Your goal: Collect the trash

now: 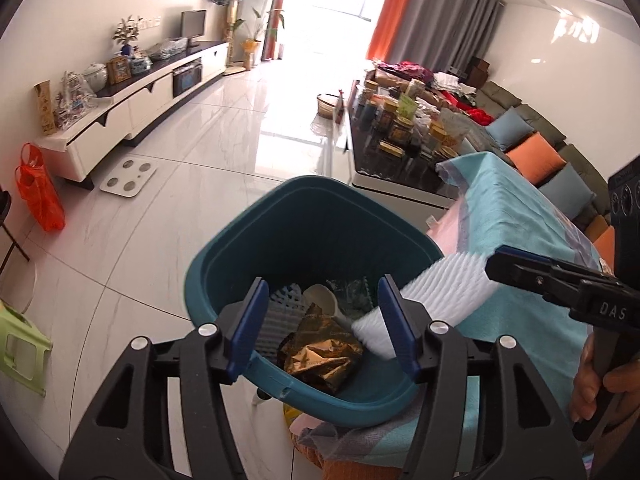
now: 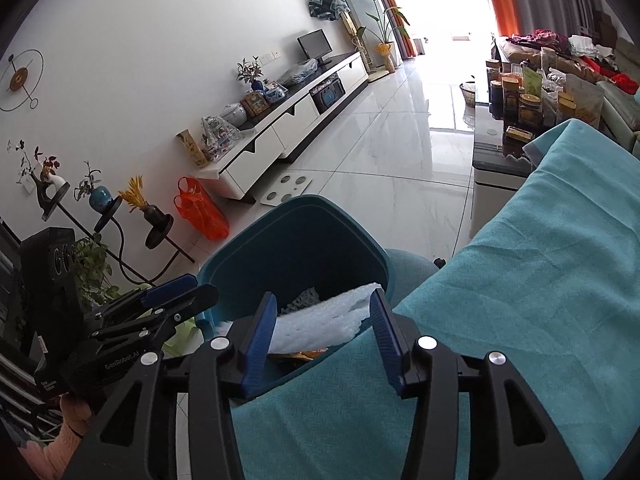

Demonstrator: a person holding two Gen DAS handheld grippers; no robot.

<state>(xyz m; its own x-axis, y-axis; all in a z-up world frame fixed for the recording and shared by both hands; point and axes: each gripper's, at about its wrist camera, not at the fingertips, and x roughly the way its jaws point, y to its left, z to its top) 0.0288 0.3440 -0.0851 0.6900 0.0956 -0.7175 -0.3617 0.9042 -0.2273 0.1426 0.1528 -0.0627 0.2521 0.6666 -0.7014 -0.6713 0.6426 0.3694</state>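
Left hand-held gripper point(image 1: 324, 328) over teal bin point(image 1: 280, 216), jaws apart, nothing clamped. Right hand-held gripper point(image 2: 324, 340) also parted, pads clear of white foam sheet point(image 2: 320, 316), which leans on bin rim, lower end inside. Gold wrapper point(image 1: 320, 356) and foam net at bin bottom. Bin beside teal-clothed counter point(image 2: 540, 280).

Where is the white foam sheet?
In both wrist views, the white foam sheet leans over the teal bin rim nearest the turquoise cloth, above a gold wrapper.
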